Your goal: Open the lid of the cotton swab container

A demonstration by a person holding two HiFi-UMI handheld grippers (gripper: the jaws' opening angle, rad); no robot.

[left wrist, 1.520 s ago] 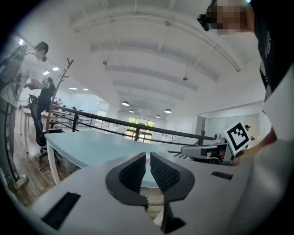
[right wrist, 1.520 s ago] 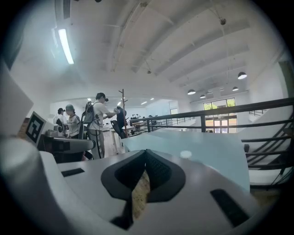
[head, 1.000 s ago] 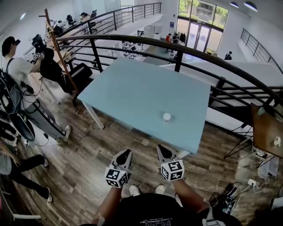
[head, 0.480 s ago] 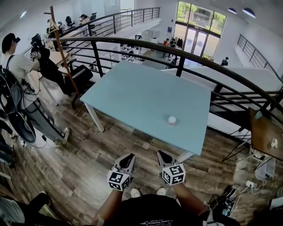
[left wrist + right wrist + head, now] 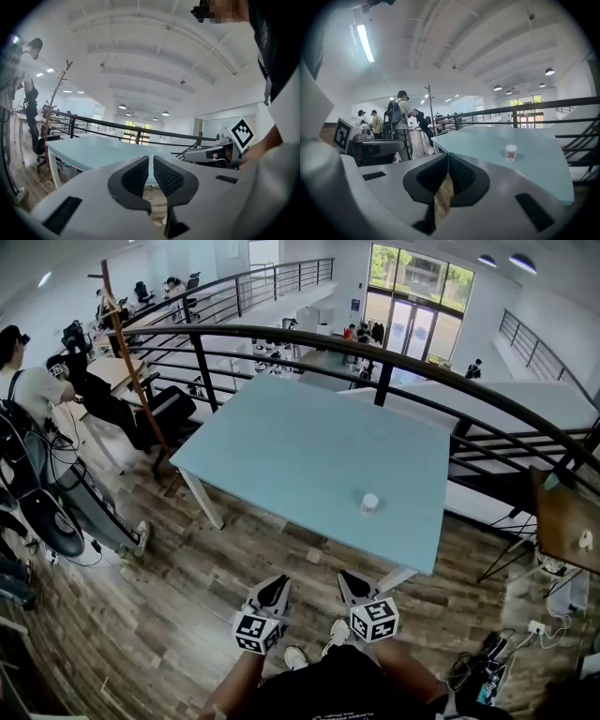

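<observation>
Nearest, short of the counter (image 5: 300, 442), the person's two shoes (image 5: 309, 651) stand on the wooden floor (image 5: 178, 587). Both tools are held just above them, over the floor, side by side and pointing toward the counter's near edge.

The left hand-held gripper (image 5: 277, 584) has its jaws a narrow slit apart. In the left gripper view the dark ribbed pads (image 5: 136, 176) face each other with nothing between them, only the counter's edge beyond. The right hand-held gripper (image 5: 348, 577) is closed. In the right gripper view its pads (image 5: 461, 174) meet at the tips and grip nothing. Each tool carries its marker cube on the side away from the counter.

The counter is a pale blue-green top on white legs, and neither tool has reached it. The cotton swab container (image 5: 369, 503) is the only thing on it. It stands upright in the near right part of the top, a little in from the near edge, well apart from both tools. The right gripper view shows it as a small white tub (image 5: 511, 153) with a red label; its lid is too small to make out.

Behind the counter a dark curved railing (image 5: 281, 329) runs along its far side. Left of the counter stand a wooden coat stand (image 5: 127, 352) and a person (image 5: 28, 381) by some desks.
</observation>
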